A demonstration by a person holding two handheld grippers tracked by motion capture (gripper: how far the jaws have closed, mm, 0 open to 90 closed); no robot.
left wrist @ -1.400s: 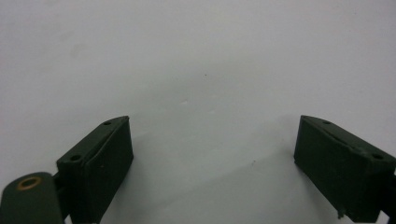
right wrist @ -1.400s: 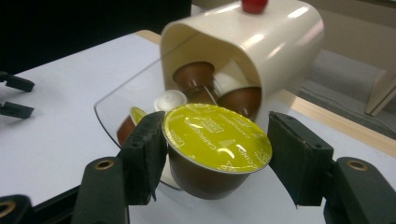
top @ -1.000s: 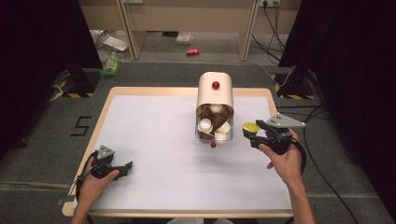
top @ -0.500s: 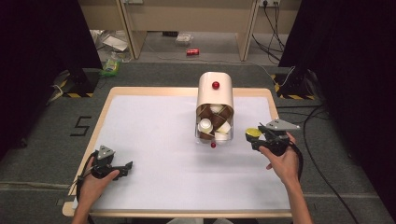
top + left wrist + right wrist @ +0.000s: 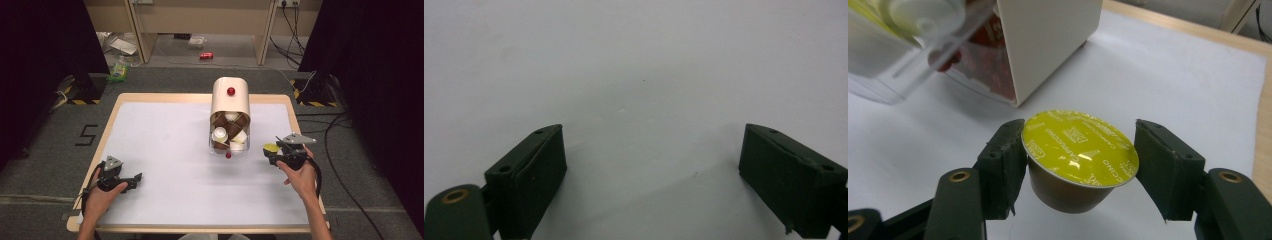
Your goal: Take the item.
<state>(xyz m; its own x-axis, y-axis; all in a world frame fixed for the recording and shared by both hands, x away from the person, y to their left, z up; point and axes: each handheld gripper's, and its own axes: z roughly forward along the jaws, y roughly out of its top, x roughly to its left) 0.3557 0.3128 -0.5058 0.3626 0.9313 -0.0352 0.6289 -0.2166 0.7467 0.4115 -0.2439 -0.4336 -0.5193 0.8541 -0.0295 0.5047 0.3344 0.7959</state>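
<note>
Near the table's (image 5: 165, 145) front left corner, the left gripper (image 5: 131, 180) rests low over the white surface in the person's left hand (image 5: 100, 196), its jaws spread wide with nothing between them; the left gripper view looks along those two black jaws at bare white tabletop. Toward the middle of the table, closer to the back edge, stands a cream capsule dispenser (image 5: 230, 102) with a red knob (image 5: 230, 91) on top. Its clear front drawer (image 5: 227, 140) holds brown and white capsules (image 5: 220, 134), and a small red ball (image 5: 228, 155) sits at the drawer's front lip. To the right of the dispenser, near the right edge of the table, the right gripper (image 5: 270, 152) is held in the person's right hand (image 5: 301, 176). Its jaws are closed on a coffee capsule (image 5: 1078, 157) with a yellow foil lid, the pads pressing its brown body from both sides. The capsule sits upright, lid facing up, just above the white surface and a little apart from the dispenser's right side.
</note>
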